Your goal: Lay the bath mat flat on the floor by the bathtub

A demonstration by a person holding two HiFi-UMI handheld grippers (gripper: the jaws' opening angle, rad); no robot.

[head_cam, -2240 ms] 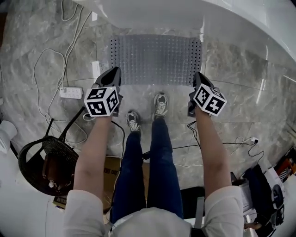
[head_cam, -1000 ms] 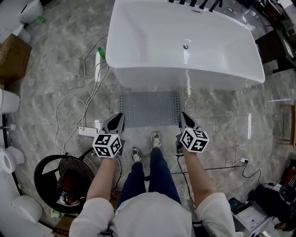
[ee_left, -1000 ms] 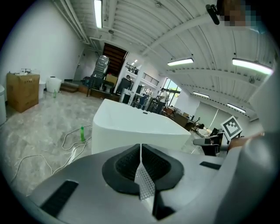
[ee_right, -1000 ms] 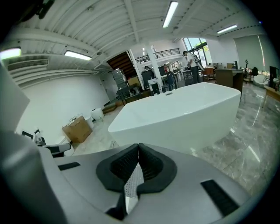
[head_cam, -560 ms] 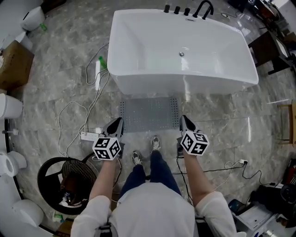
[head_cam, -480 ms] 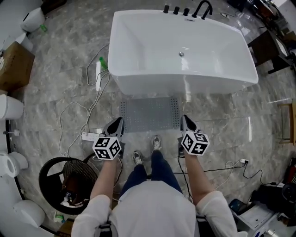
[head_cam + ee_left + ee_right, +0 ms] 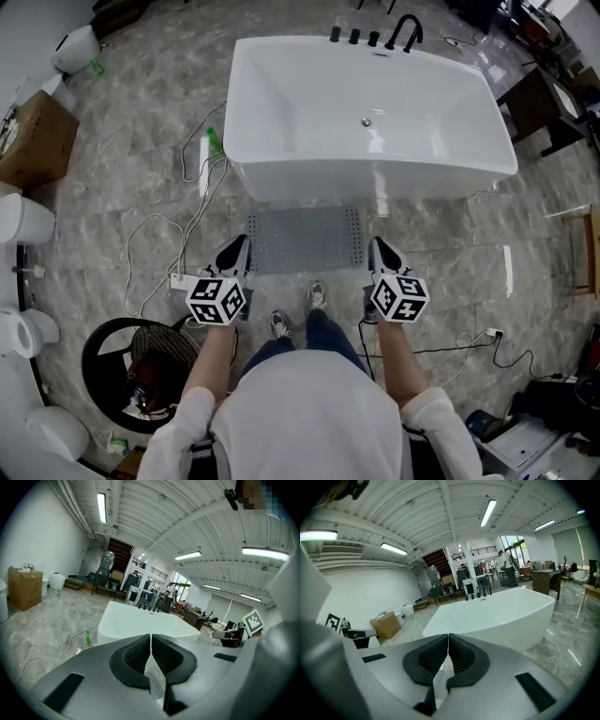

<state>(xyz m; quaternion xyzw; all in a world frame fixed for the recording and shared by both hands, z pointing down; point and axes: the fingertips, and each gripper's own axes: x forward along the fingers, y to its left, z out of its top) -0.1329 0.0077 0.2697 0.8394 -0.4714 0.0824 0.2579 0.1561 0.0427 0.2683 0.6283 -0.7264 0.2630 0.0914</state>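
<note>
The grey perforated bath mat (image 7: pixel 303 239) lies flat on the marble floor against the near side of the white bathtub (image 7: pixel 370 122). My left gripper (image 7: pixel 234 251) hangs in the air over the mat's near left corner, my right gripper (image 7: pixel 378 247) over its near right corner. Both are well above the floor and apart from the mat. In the left gripper view the jaws (image 7: pixel 150 637) are pressed together with nothing between them. The right gripper view shows the same for its jaws (image 7: pixel 448 636). A sliver of the mat shows below each pair.
A white power strip (image 7: pixel 184 281) and loose cables lie left of the mat, with a green bottle (image 7: pixel 214 141) by the tub's corner. A black round basket (image 7: pixel 131 361) stands at the lower left. A cardboard box (image 7: pixel 37 141) sits far left. The person's shoes (image 7: pixel 317 296) stand just short of the mat.
The head view has risen and pulled back, so the whole bathtub now shows. Both grippers have stayed shut and level at the mat's near corners. The mat has not moved.
</note>
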